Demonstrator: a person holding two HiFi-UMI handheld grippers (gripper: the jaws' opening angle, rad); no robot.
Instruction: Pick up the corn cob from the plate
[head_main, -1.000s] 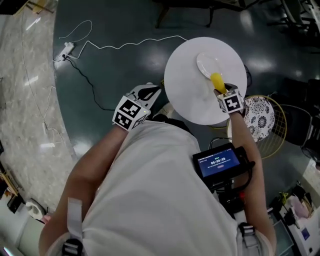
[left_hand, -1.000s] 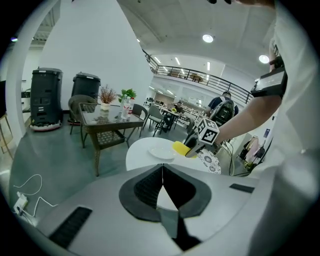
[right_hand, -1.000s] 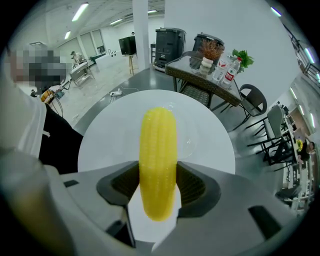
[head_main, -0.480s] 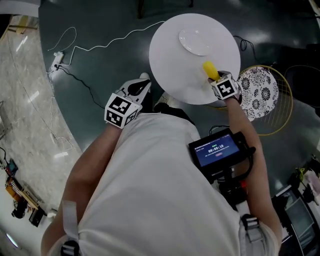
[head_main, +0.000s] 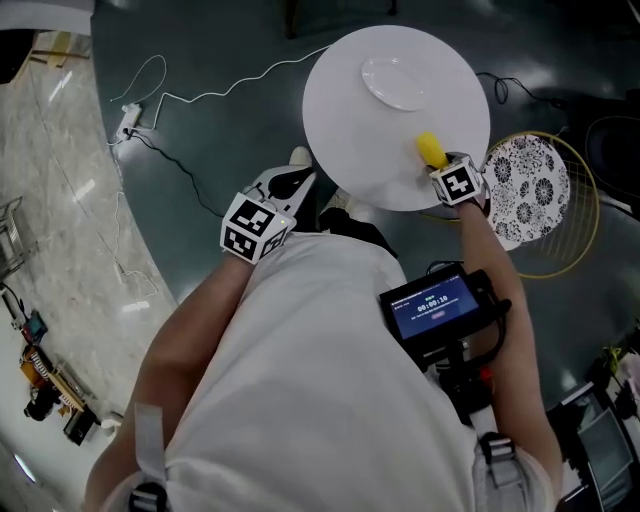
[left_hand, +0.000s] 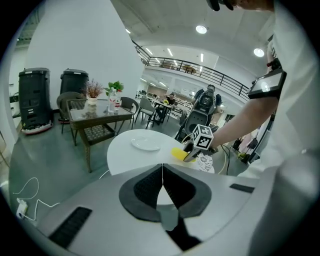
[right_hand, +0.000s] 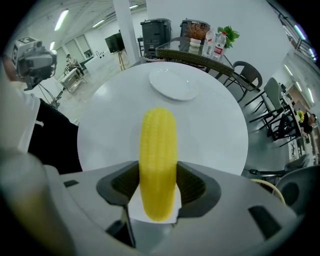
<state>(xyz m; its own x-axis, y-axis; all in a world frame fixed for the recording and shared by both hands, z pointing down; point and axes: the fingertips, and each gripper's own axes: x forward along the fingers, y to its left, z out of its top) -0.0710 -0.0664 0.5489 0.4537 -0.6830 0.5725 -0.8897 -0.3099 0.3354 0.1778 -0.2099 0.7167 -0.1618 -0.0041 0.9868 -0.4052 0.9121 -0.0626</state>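
The yellow corn cob stands lengthwise between the pads of my right gripper, which is shut on it. Seen from the head, the corn cob and right gripper hang over the near right part of the round white table, clear of the empty white plate. The plate lies beyond the cob's tip. My left gripper hovers off the table's near left edge, its jaws shut on nothing. Its camera sees the cob and plate.
A patterned round seat with a gold wire rim stands right of the table. A white cable runs across the dark floor at left. A screen device hangs at the person's chest. A glass side table with plants stands further off.
My right gripper has carried the corn cob away from the plate toward the table's near right edge and lower. The left gripper shifted slightly.
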